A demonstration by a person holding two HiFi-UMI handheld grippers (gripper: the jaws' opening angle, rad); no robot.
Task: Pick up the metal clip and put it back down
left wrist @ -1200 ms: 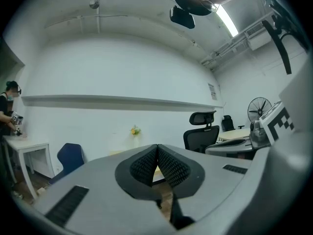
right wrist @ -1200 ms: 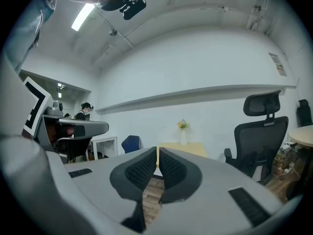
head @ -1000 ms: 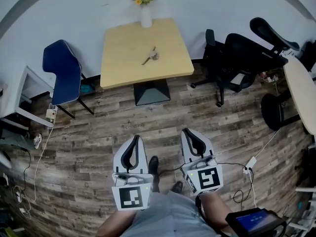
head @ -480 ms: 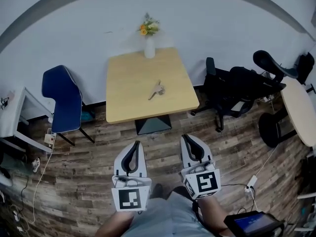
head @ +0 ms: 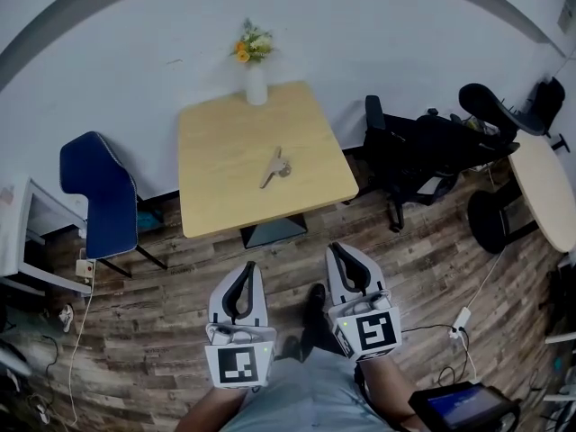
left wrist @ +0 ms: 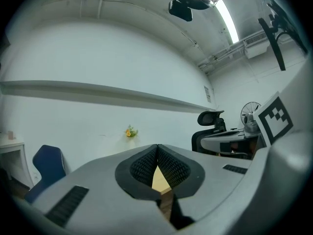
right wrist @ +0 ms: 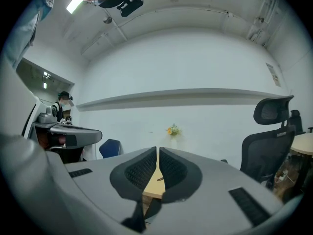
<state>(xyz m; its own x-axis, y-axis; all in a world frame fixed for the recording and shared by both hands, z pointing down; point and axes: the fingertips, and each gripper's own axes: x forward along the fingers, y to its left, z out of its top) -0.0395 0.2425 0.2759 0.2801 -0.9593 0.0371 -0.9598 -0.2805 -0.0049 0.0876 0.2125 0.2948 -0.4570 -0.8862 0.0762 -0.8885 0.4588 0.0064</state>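
The metal clip [head: 273,166] lies flat near the middle of a square light-wood table [head: 216,207], seen in the head view. My left gripper [head: 247,266] and right gripper [head: 337,248] hang side by side over the wooden floor, well short of the table's near edge. Both are shut with nothing between the jaws. In the left gripper view the left gripper [left wrist: 157,148] points at the table, with only a wedge of tabletop showing between the pads. In the right gripper view the clip [right wrist: 160,179] is a small dark streak on the tabletop just beyond the right gripper [right wrist: 157,151].
A white vase of flowers [head: 256,84] stands at the table's far edge. A blue chair [head: 99,196] is to the left and black office chairs [head: 423,151] to the right. A round table [head: 549,196], a white shelf [head: 27,232] and floor cables [head: 468,313] border the room.
The table has come lower and nearer in the head view and shifted slightly left. Both grippers stay shut and hold about the same place in the view.
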